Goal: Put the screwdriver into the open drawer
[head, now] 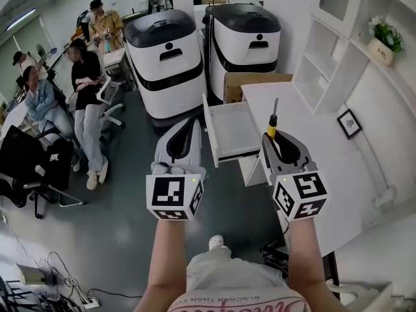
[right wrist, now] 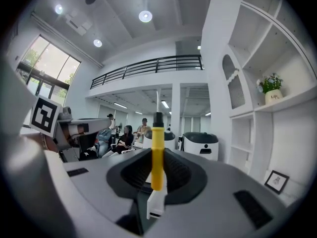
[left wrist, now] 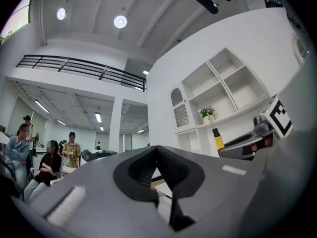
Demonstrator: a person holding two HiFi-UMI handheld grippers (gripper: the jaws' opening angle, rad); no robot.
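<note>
My right gripper [head: 272,136] is shut on a screwdriver [head: 273,123] with a yellow handle; its thin metal shaft points forward, past the jaws. In the right gripper view the yellow handle [right wrist: 157,143] stands upright between the black pads of that gripper [right wrist: 157,156]. The open white drawer [head: 231,134] juts out from the white desk [head: 312,119], just ahead and between both grippers. My left gripper [head: 188,126] hangs left of the drawer, its jaws shut with nothing in them; in its own view the pads [left wrist: 157,152] meet. The screwdriver [left wrist: 217,139] also shows there at the right.
Two white-and-black machines [head: 166,57] [head: 244,41] stand behind the drawer, with a cardboard box [head: 253,83] beside the desk. Several people [head: 84,83] sit at the left. White shelves with a potted plant [head: 381,44] and a small picture frame [head: 349,123] line the right.
</note>
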